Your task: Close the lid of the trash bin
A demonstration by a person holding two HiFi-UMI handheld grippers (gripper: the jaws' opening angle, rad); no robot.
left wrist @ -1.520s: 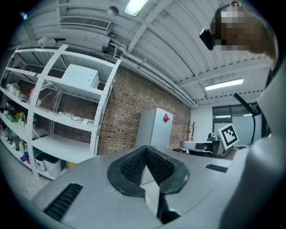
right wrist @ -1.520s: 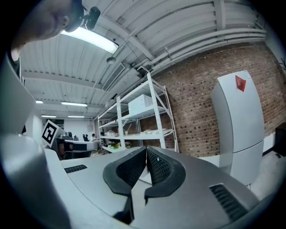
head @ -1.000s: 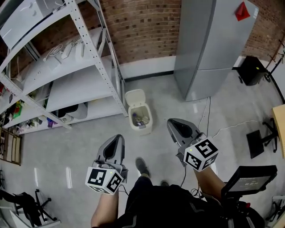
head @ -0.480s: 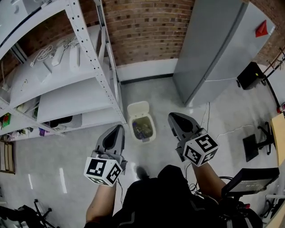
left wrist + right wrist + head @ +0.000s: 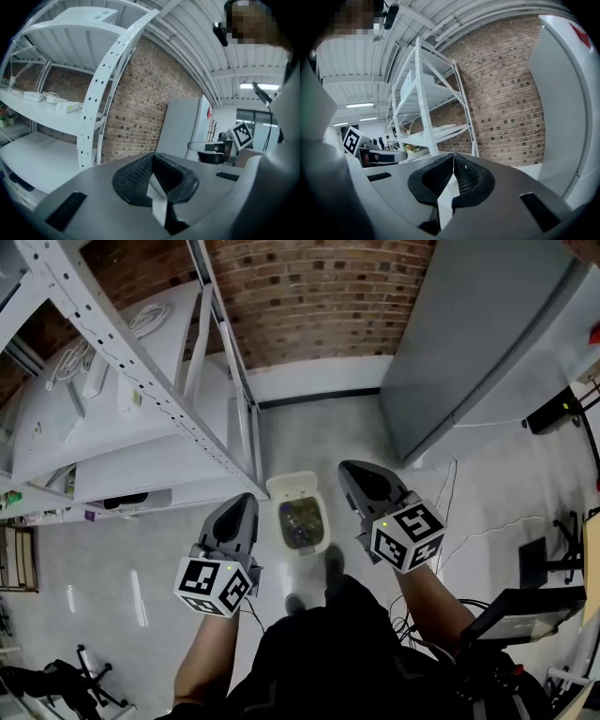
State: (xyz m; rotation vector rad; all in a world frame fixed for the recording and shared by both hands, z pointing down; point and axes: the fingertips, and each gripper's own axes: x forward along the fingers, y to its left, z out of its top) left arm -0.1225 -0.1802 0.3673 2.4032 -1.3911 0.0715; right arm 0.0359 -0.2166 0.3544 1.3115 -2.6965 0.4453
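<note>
A small white trash bin [image 5: 302,523] stands on the grey floor beside the foot of the shelving, with rubbish showing inside. Its white lid [image 5: 290,487] is swung up and open at the far side. In the head view my left gripper [image 5: 242,508] hangs left of the bin and my right gripper [image 5: 357,474] to its right, both well above the floor and touching nothing. Each is shut with nothing held. In the left gripper view the left gripper [image 5: 152,162] has its jaws closed together, as does the right gripper [image 5: 453,162] in the right gripper view. Neither gripper view shows the bin.
A white metal shelving rack [image 5: 141,381] fills the left side. A tall grey cabinet [image 5: 487,343] stands at the right against the brick wall [image 5: 319,306]. A cable [image 5: 450,512] trails on the floor and a black stand base [image 5: 539,559] lies further right.
The person has stepped forward, so the bin now lies closer and between the two grippers. Both grippers stayed shut and held at about the same height.
</note>
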